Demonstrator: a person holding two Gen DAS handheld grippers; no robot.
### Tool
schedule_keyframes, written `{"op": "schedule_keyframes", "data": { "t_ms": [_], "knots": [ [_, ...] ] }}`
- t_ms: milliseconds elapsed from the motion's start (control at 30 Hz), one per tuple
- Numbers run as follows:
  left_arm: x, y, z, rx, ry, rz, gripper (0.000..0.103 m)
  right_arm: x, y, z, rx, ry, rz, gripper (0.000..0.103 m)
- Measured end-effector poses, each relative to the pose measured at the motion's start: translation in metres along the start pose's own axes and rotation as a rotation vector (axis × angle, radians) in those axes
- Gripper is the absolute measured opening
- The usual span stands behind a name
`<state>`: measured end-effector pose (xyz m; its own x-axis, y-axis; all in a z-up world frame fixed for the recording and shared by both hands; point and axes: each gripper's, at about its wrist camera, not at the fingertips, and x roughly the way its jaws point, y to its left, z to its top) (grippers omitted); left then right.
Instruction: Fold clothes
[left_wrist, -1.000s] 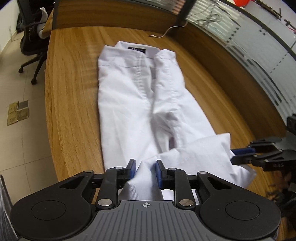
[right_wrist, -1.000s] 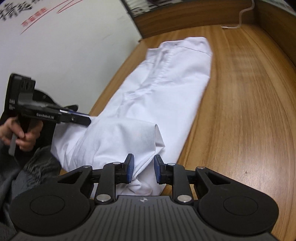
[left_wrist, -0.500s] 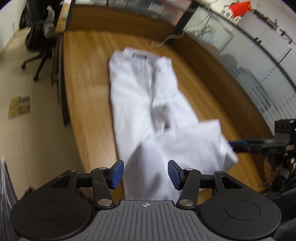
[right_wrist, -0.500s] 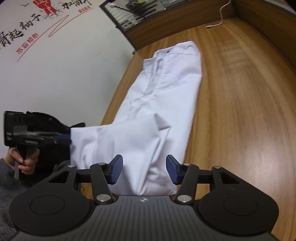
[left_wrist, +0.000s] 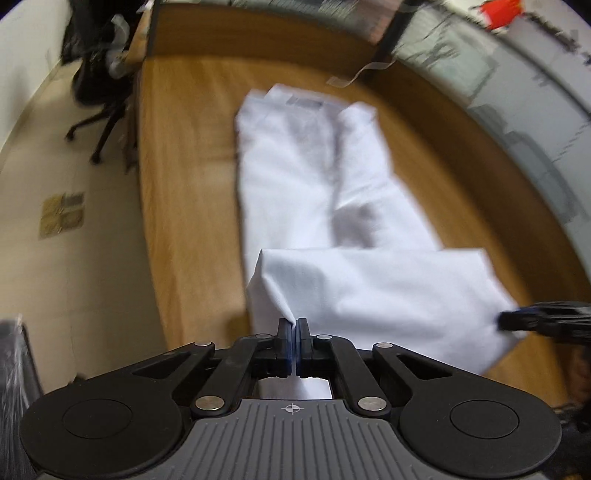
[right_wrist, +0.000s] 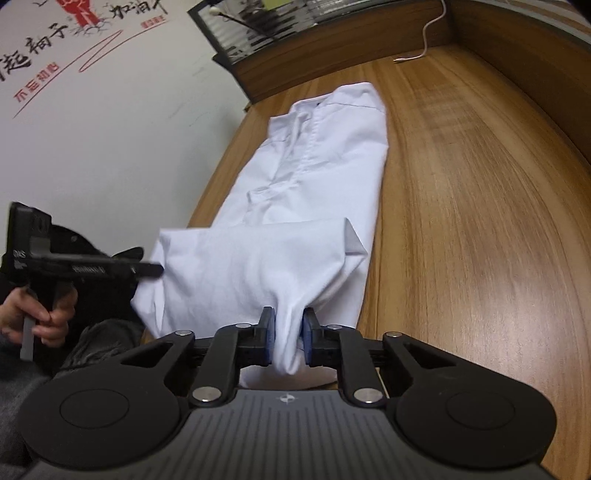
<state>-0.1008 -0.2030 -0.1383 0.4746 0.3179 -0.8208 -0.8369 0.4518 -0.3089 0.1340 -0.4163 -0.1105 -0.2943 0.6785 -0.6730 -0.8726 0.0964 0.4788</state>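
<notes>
Shirt (right_wrist: 325, 162) runs lengthwise away from both grippers; left gripper (left_wrist: 294, 325) jaws pinched on hem corner, right gripper (right_wrist: 289, 332) jaws closing on a bunched fold, collar prob. the fold target.

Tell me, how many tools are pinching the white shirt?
2. The left tool pinches the white shirt at its near hem's left corner; the right tool is closing on bunched hem at the right.
</notes>
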Motion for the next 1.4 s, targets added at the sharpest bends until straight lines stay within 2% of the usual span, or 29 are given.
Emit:
{"op": "schedule_keyframes", "data": {
  "t_ms": [67,167,200,267,367,467,600,667,733,800,900,1067,1133,1233,1333,1400],
  "knots": [
    [0.009,0.005,-0.002,-0.02,0.006,0.009,0.01,0.005,0.002,-0.003,-0.032,-0.004,-0.028,0.024],
    [0.009,0.006,-0.004,-0.022,-0.006,0.023,0.019,0.004,-0.004,-0.007,0.005,-0.001,-0.032,0.033],
    [0.005,0.005,-0.005,-0.017,-0.021,0.029,0.019,0.003,-0.004,-0.006,0.013,0.005,-0.032,0.034],
    [-0.01,0.001,-0.005,-0.004,-0.074,0.039,0.019,-0.002,-0.002,0.0,0.015,0.005,-0.038,0.035],
    [-0.041,-0.006,-0.003,0.029,-0.195,0.023,0.02,-0.014,0.011,0.013,-0.05,-0.048,-0.08,0.035],
    [-0.056,-0.018,0.002,0.063,-0.259,-0.013,0.02,-0.014,0.021,0.029,-0.108,-0.093,-0.08,0.035],
    [-0.037,-0.04,0.009,0.122,-0.217,-0.046,0.02,0.012,0.021,0.046,-0.142,-0.061,-0.071,0.026],
    [-0.02,-0.047,0.011,0.144,-0.179,-0.039,0.022,0.031,0.018,0.048,-0.172,-0.034,-0.1,0.026],
    [-0.001,-0.049,0.011,0.153,-0.132,-0.006,0.022,0.048,0.007,0.045,-0.171,0.005,-0.121,0.024],
    [0.019,-0.045,0.01,0.155,-0.061,0.07,0.022,0.063,-0.005,0.039,-0.159,0.037,-0.123,0.02],
    [0.022,-0.034,0.01,0.108,-0.042,0.074,0.022,0.058,-0.008,0.04,-0.133,0.021,-0.108,0.02],
    [-0.003,-0.049,0.016,0.125,-0.087,-0.005,0.022,0.006,-0.008,0.038,-0.093,-0.052,-0.023,0.024],
    [-0.009,-0.064,0.02,0.158,-0.087,-0.037,0.026,-0.014,-0.012,0.032,-0.07,-0.054,0.026,0.031],
    [-0.004,-0.092,0.025,0.181,-0.071,-0.112,0.029,-0.041,-0.017,0.012,-0.08,-0.027,0.1,0.038],
    [0.005,-0.121,0.029,0.195,-0.052,-0.189,0.029,-0.049,-0.017,-0.009,-0.125,0.014,0.138,0.05],
    [0.018,-0.139,0.032,0.197,-0.037,-0.236,0.029,-0.044,-0.016,-0.021,-0.163,0.052,0.164,0.051]
  ]
}}
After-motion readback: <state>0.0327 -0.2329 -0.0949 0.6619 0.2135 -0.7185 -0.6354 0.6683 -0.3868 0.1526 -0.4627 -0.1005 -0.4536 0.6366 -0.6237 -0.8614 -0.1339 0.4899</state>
